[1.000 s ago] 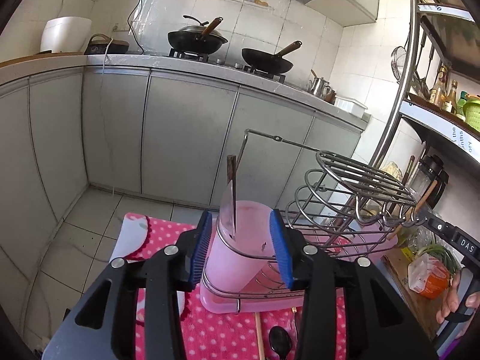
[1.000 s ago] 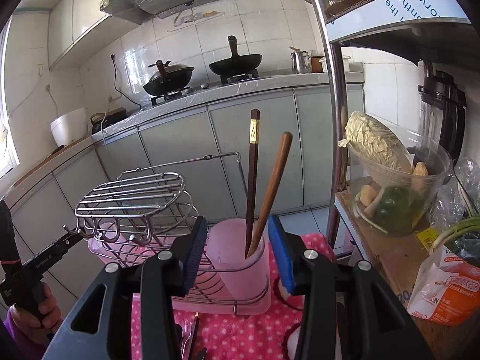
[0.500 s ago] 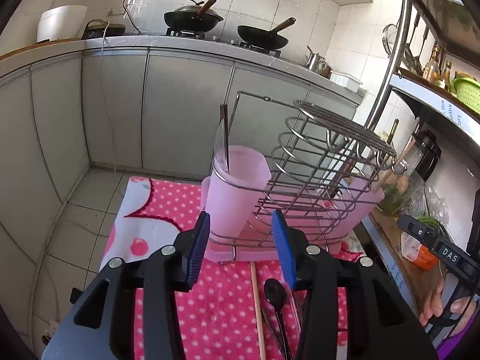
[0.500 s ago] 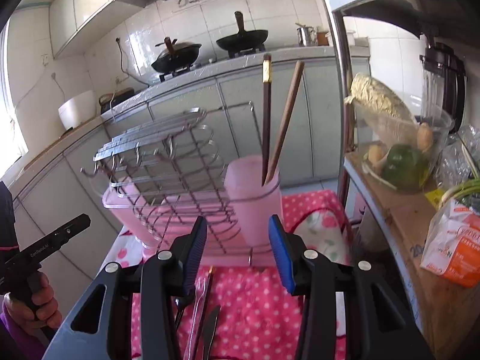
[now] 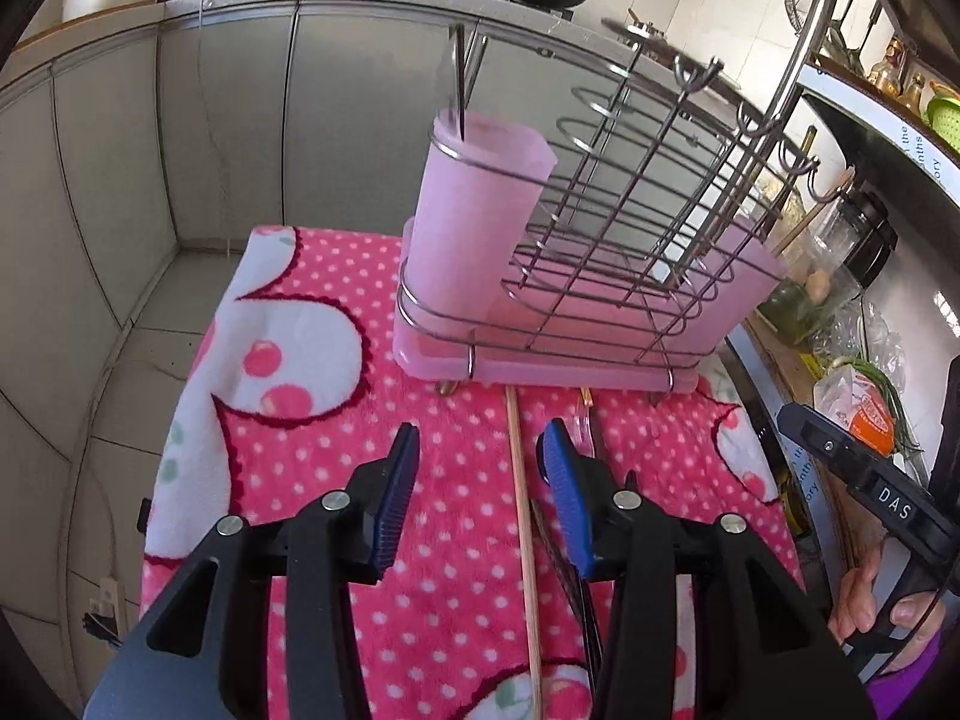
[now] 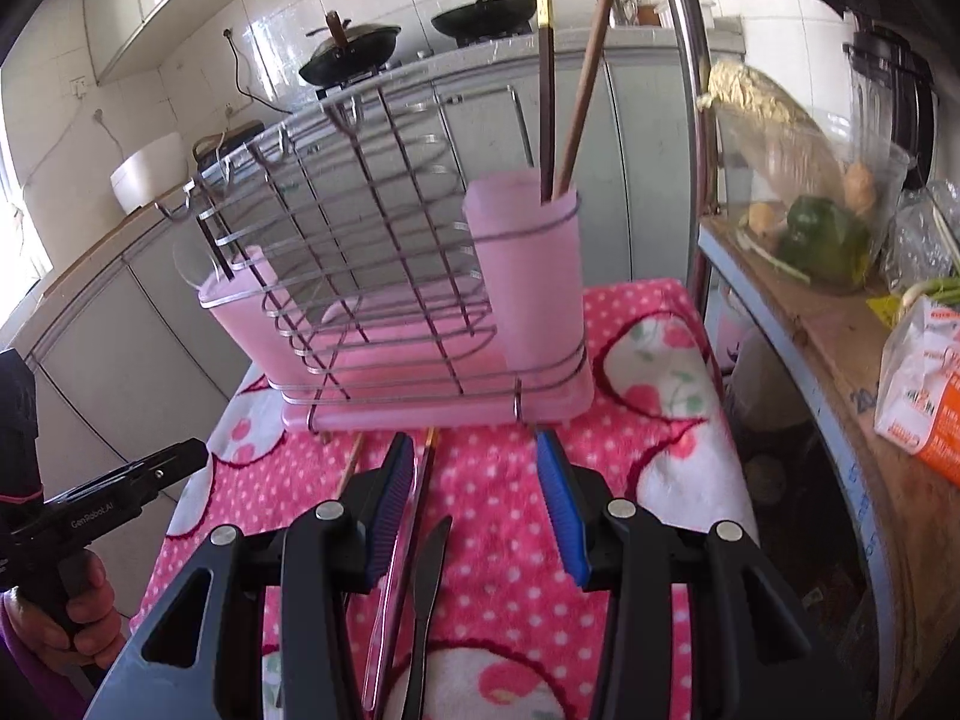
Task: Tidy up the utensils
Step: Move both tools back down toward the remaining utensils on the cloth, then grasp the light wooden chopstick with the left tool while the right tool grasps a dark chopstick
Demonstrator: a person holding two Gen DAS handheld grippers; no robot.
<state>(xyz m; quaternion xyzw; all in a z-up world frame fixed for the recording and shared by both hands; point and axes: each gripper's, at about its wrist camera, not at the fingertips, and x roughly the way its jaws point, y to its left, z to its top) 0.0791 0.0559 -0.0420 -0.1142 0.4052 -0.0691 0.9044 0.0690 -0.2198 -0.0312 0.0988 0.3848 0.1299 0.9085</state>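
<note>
In front of the wire rack (image 5: 606, 252), loose utensils lie on the polka-dot cloth (image 5: 336, 408): a wooden chopstick (image 5: 523, 516) and a knife (image 6: 427, 594). Both grippers, left (image 5: 477, 504) and right (image 6: 474, 504), hover with jaws wide apart, holding nothing.

Both wrist views look steeply down, close over the pink cloth (image 5: 312, 480), sharing the wire rack (image 6: 372, 252).

We see grey cabinet doors (image 5: 228, 120) under a pale countertop (image 6: 480, 60), white wall tiles (image 6: 270, 6), two woks (image 6: 351, 51) on the stove, and a tiled floor (image 5: 150, 360).
</note>
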